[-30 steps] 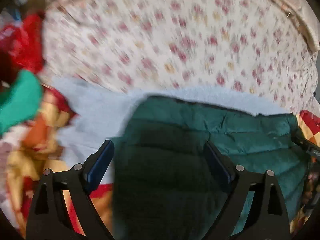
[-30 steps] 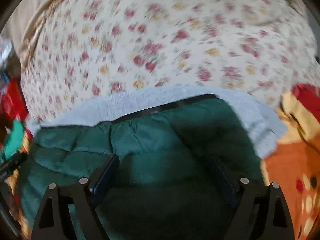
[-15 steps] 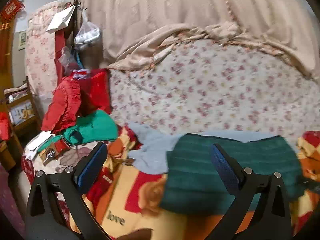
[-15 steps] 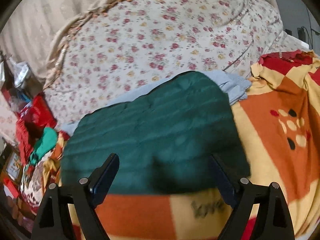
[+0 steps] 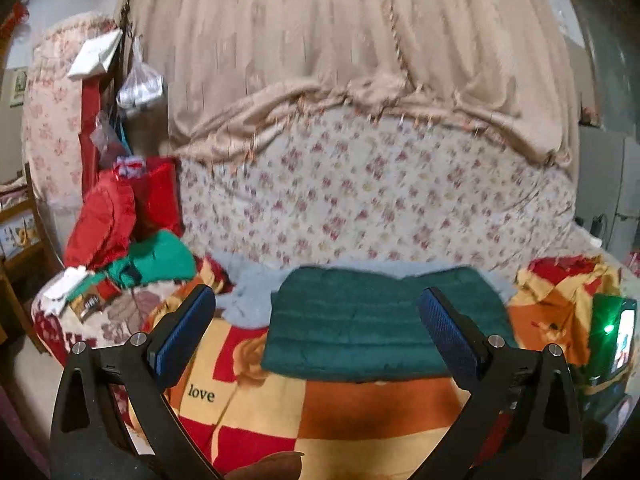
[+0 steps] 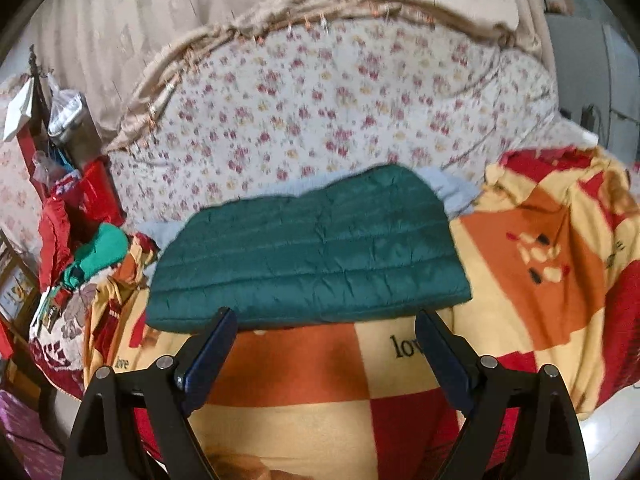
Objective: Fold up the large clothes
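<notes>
Green quilted jacket (image 6: pixel 308 248) now lies folded, both grippers' fingers (image 5: pixel 188 332) (image 6: pixel 210 354) wide and pulled back from it.

Domestic bedroom. A bed spread with an orange, red and yellow checked blanket (image 6: pixel 304 420) printed "love" serves as landmark; behind it stands a floral-print padded headboard (image 5: pixel 380 208) draped with beige pleated fabric (image 5: pixel 320 32); left of the blanket lies a heap of red and green clothes (image 5: pixel 120 232).

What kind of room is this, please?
Most likely a bedroom in a home: a bed spread with a checked blanket and a floral quilt, a curtain behind it, and a folded green jacket lying on top.
</notes>
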A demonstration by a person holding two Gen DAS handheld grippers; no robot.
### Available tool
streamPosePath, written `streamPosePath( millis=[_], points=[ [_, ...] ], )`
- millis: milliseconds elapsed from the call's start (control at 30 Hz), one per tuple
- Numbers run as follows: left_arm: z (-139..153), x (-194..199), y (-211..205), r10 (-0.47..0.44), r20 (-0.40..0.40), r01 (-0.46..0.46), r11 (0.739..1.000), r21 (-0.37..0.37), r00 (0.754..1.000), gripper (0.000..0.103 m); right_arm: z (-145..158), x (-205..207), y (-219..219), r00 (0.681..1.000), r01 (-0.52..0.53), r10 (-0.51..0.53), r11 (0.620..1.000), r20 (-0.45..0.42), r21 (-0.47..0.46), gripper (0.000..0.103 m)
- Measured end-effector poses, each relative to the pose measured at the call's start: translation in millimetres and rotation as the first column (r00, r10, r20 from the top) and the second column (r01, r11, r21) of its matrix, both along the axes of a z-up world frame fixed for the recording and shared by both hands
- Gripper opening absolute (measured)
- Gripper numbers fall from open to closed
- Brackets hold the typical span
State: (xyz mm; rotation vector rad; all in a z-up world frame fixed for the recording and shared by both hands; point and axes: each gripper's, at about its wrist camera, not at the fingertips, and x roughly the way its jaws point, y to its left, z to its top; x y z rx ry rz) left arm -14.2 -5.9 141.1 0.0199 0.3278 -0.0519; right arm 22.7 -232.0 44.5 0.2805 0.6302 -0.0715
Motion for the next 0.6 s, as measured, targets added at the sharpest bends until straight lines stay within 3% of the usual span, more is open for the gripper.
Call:
streamPosePath(
  millis=[100, 167, 233, 600],
  points=[
    [4.7, -18.0, -1.1, -0.032, -0.005, 0.031, 0.999, -0.039, 0.999, 0.102, 13.2, -8.8, 8.5, 1.0, -0.002, 0.002, 0.999, 0.022, -0.032, 0.089],
    [-1.6, -22.5, -1.8, -0.107, -0.038, 0.103, 0.991, -0.083, 0.994, 0.102, 18.8, -14.7, 14.6, 0.999, -0.012, 0.014, 0.999, 0.037, -0.049, 0.089],
    [-12.0, -22.1, -4.9, -0.128, -0.091, 0.121, 0.99, -0.077, 0.988, 0.102, 20.4, -18.9, 16.8, 0.999, -0.017, 0.019, 0.998, 0.042, -0.055, 0.089],
    [-47.5, -20.4, -6.8, -0.042, -0.159, 0.039, 0.999, -0.022, 0.986, 0.102, 5.5, -15.9, 26.0, 1.0, 0.014, -0.017, 0.992, -0.022, -0.126, 0.089]
  ],
)
